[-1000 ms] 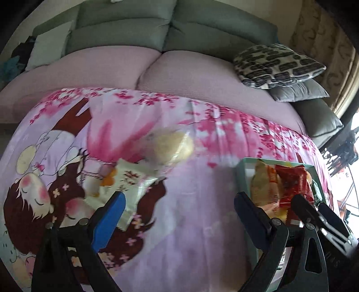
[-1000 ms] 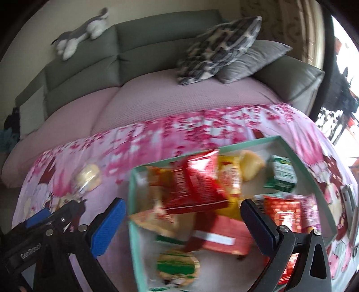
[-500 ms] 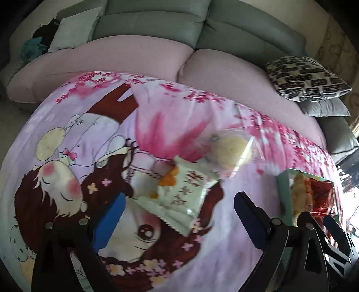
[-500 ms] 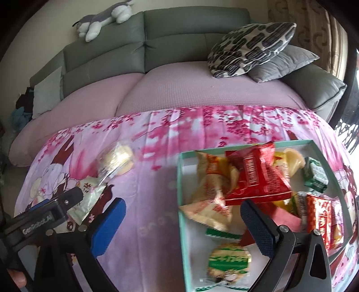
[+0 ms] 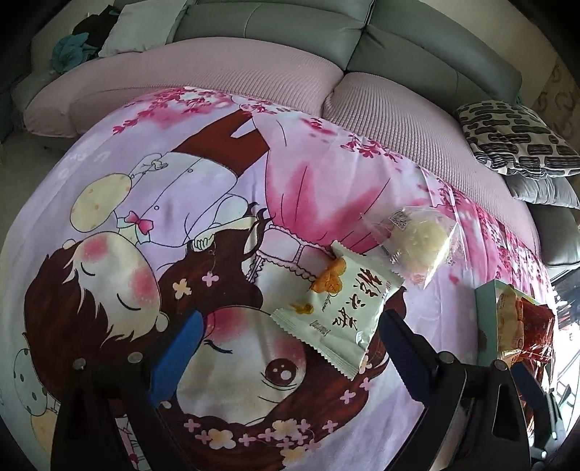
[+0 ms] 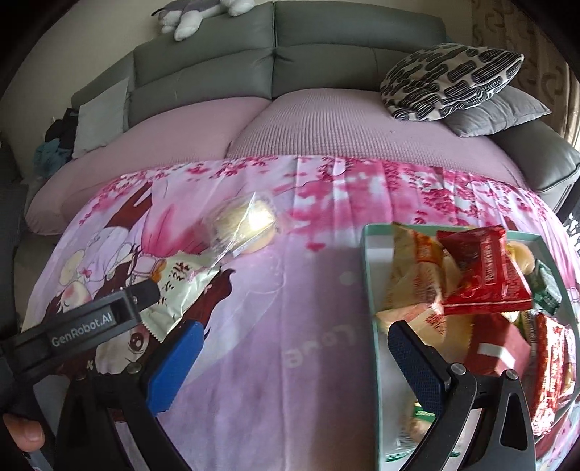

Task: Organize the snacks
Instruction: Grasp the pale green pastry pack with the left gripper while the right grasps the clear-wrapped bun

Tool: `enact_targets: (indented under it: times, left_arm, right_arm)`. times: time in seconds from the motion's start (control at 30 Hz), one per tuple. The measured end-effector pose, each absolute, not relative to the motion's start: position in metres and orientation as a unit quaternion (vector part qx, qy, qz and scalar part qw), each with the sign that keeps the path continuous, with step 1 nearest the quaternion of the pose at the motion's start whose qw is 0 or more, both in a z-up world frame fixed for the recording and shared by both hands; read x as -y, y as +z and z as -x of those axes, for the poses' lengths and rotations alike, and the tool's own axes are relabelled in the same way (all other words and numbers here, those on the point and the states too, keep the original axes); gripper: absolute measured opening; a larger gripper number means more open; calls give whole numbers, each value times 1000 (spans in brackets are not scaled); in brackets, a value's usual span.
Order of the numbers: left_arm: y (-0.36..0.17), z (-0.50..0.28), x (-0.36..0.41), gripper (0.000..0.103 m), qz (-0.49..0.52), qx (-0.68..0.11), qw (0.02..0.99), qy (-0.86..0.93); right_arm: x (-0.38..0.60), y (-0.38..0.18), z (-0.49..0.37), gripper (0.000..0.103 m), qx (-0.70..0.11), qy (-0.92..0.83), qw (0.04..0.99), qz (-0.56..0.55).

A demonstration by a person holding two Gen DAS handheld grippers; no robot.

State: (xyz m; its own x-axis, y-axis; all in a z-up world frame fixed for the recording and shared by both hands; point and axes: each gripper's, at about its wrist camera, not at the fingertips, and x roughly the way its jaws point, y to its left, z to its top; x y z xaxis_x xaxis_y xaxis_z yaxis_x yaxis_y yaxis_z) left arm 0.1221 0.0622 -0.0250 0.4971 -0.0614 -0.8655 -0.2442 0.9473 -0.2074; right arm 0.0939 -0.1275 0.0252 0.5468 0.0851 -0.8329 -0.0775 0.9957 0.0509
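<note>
Two snacks lie loose on the pink cartoon blanket: a pale green packet (image 5: pixel 335 308) (image 6: pixel 177 286) and, just beyond it, a clear-wrapped yellow cake (image 5: pixel 418 241) (image 6: pixel 241 221). A teal-rimmed tray (image 6: pixel 371 290) (image 5: pixel 485 322) at the right holds several packets, with a red packet (image 6: pixel 485 275) on top. My left gripper (image 5: pixel 290 344) is open and empty, its fingers just short of the green packet. My right gripper (image 6: pixel 295 347) is open and empty over bare blanket, its right finger at the tray's left wall.
A grey sofa (image 6: pixel 275 65) with pink seat covers runs behind the blanket. Patterned and grey cushions (image 6: pixel 453 79) sit at its right end, a plush toy (image 6: pixel 195 14) on its back. The other gripper's black body (image 6: pixel 83 322) and a fingertip (image 6: pixel 23 433) show at the lower left.
Both cameras have swung to the left. The green packet and the cake now sit nearer the left gripper's fingers; the tray has slid to the right edge of both views. Both grippers stayed open.
</note>
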Motion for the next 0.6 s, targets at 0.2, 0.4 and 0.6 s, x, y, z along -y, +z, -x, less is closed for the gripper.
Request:
enact_targets:
  times: [0.2,0.4,0.6]
  left_arm:
    - [-34,-126,-64,97,163,-511,842,50]
    - [-42,-131,-61,97,164,-520,837,39]
    - [-46,-135,-53,97,147,-526,837,38]
  right_arm:
    - [119,17,-96,103,-476,56,878,1]
    - [117,9,-98,98,-485,55,873,3]
    - [120,3,-100,91,-489,46,871,9]
